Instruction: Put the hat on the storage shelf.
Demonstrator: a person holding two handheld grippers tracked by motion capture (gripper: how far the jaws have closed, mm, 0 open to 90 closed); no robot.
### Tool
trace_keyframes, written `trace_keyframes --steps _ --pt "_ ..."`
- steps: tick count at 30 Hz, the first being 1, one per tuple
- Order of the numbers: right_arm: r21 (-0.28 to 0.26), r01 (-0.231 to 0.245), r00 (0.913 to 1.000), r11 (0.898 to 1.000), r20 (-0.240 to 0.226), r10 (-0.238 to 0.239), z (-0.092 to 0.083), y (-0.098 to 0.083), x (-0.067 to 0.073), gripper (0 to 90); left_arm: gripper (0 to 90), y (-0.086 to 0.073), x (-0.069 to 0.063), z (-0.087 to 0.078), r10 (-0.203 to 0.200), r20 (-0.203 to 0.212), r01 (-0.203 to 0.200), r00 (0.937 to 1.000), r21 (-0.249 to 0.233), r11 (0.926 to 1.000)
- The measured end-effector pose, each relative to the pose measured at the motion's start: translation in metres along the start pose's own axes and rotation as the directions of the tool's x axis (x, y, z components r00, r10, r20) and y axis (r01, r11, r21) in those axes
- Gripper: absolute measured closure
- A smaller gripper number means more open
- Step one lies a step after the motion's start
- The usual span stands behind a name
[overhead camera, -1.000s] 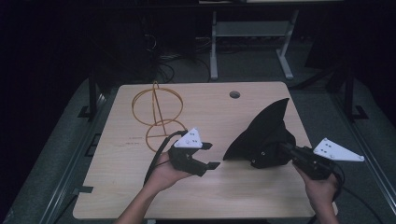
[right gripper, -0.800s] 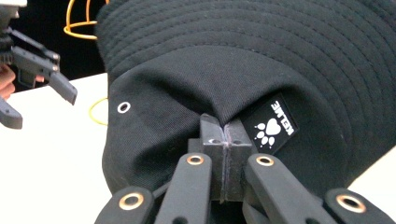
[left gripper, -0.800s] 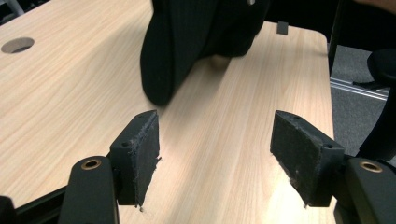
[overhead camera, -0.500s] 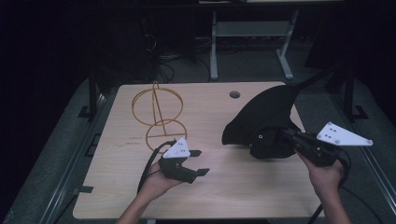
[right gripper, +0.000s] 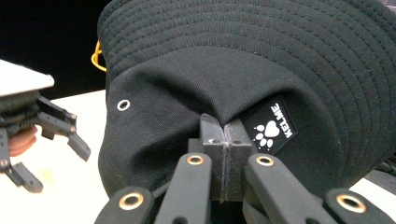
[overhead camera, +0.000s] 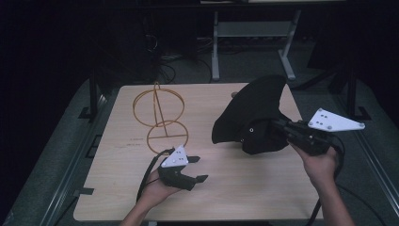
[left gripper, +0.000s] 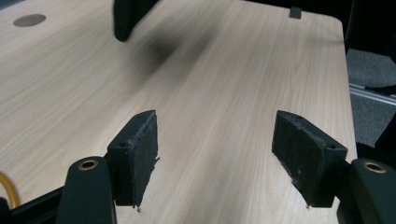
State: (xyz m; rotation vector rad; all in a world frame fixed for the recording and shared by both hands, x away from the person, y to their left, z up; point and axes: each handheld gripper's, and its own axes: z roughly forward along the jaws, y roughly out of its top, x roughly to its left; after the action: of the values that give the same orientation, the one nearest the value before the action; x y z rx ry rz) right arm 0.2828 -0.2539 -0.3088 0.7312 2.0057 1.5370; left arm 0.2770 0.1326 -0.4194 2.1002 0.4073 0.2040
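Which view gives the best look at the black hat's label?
The right gripper view: the black hat is close, its paw-print label readable beside the shut jaws. The high view shows the hat whole, label unseen; the left gripper view catches a blurred dark edge, probably the hat.

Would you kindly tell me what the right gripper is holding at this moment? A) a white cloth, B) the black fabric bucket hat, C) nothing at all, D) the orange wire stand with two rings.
B: in the right gripper view the right gripper has its fingers pinched shut on the cloth of the black fabric bucket hat, while the orange wire stand stands apart on the wooden table.
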Motion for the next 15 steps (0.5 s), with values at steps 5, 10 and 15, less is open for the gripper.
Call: trace_keyframes --steps 5,10,15 --pt "0.004 -0.007 0.9995 1.0 -0.032 0.007 0.008 0.011 -0.002 89.4 30.8 -0.002 -0.002 0.003 0.008 0.001 -0.008 1.0 0.01 0.9999" --pt "0.003 -0.008 0.9983 1.0 -0.058 0.009 0.017 0.024 -0.004 89.4 30.4 -0.004 -0.002 0.005 0.018 -0.008 -0.018 0.9998 0.024 0.9996" --pt "0.002 -0.001 0.9971 1.0 -0.076 0.001 0.023 0.035 -0.004 89.3 30.4 -0.004 -0.003 0.005 0.017 -0.004 -0.017 0.9998 0.022 0.9996"
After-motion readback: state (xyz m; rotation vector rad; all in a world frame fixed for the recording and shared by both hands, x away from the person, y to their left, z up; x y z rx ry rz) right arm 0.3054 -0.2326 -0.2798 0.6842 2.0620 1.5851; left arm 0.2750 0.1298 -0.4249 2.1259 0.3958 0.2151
